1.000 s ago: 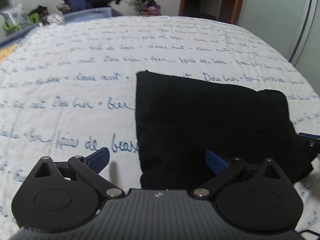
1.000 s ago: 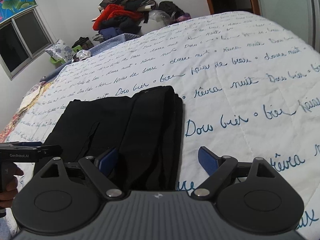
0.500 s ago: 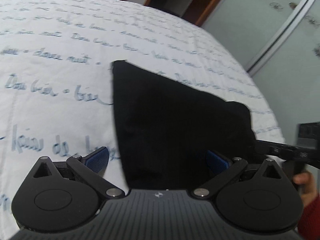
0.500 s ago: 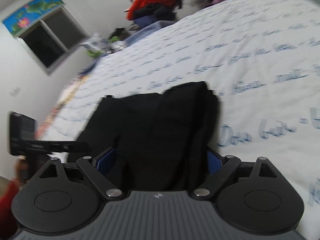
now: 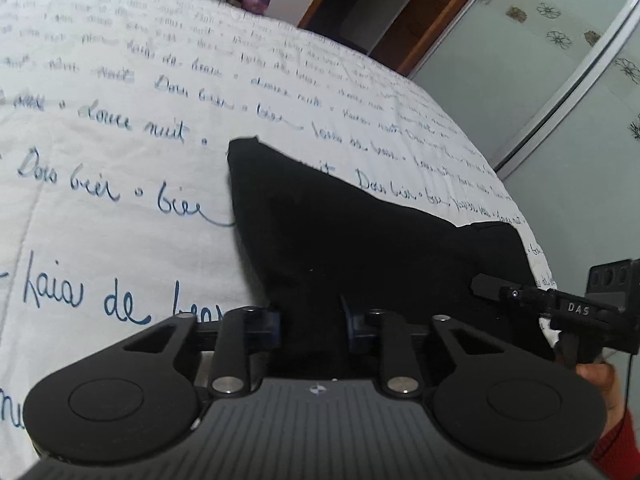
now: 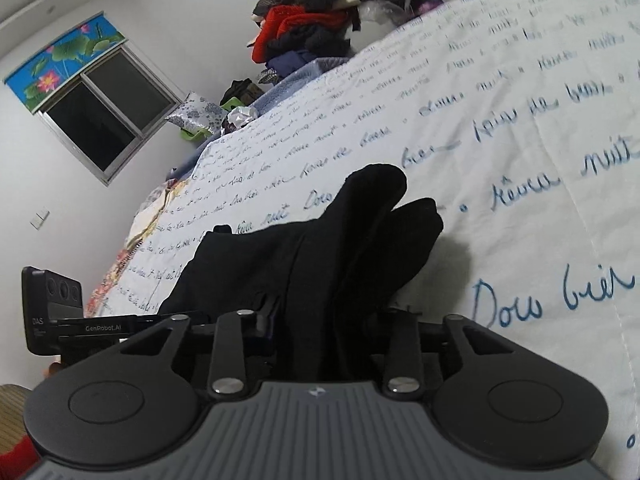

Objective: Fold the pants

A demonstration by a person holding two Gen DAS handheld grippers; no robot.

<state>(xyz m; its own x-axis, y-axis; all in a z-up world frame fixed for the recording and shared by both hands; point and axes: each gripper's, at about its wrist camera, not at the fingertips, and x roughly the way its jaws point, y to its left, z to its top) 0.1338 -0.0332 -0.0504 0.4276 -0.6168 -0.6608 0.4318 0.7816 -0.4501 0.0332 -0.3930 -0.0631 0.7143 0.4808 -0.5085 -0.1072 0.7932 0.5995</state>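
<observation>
1. Two views; on the left wrist, my left tongs (image 5: 310, 322) pinch the near edge of the soft black folded pants (image 5: 360, 240) lying on the white script-printed bedspread (image 5: 100, 140).
2. On the right wrist, my right tongs (image 6: 326, 322) grip bunched limp cloth, tilted low; I judge thick edges hold best.

Pants (image 5: 360, 248): matt black cloth, soft, no sheen. Bedspread (image 5: 100, 128): white quilted cloth w/ blue script print, slightly rumpled (stitch lines show). Left gripper (image 5: 310, 322) & right gripper (image 6: 324, 322): matt black plastic links, ribbed grey body, shiny metal pivot pins. Door frame (image 5: 432, 12), far right: brown wood, semi-gloss. Wardrobe panel (image 5: 560, 72): frosted, smooth.
</observation>
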